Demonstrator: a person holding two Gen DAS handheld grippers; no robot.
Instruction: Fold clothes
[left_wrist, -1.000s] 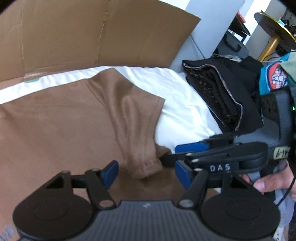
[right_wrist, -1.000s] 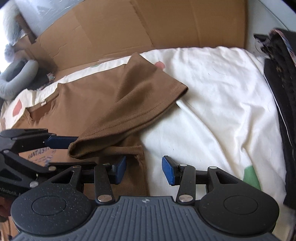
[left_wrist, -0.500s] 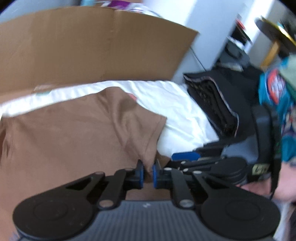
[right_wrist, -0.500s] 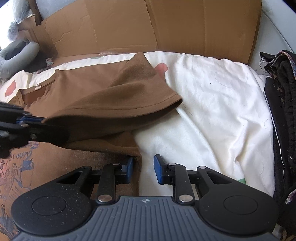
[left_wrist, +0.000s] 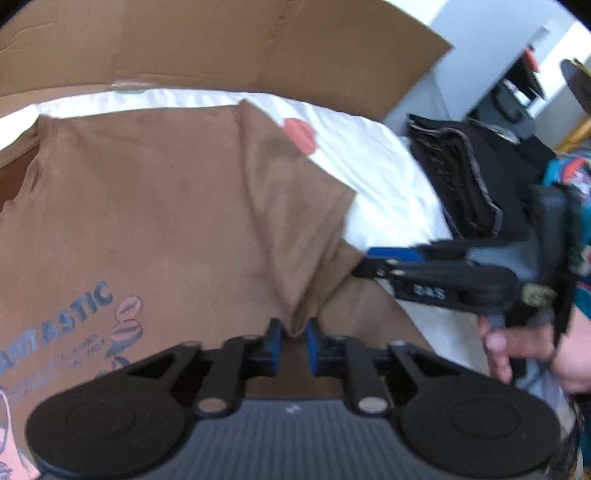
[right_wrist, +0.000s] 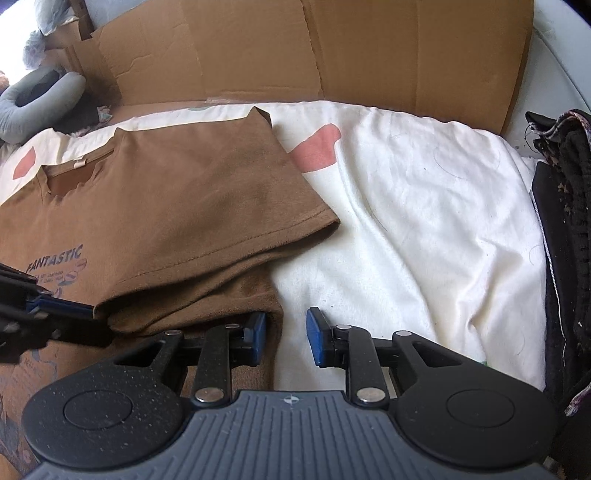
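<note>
right claw (right_wrist: 283, 338) jaws parted over brown tee (right_wrist: 166, 206) side edge on white sheet (right_wrist: 424, 221); sleeve folded inward.

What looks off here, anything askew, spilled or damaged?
Nothing damaged or spilled. One oddity: the brown T-shirt has its sleeve folded in across the body at a slant, with the cuff bunched between the pads of the left tool, whose jaws are opening.

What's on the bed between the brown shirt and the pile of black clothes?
Only bare white sheet with a pink patch lies between the brown shirt and the black clothes, in the right wrist view.
</note>
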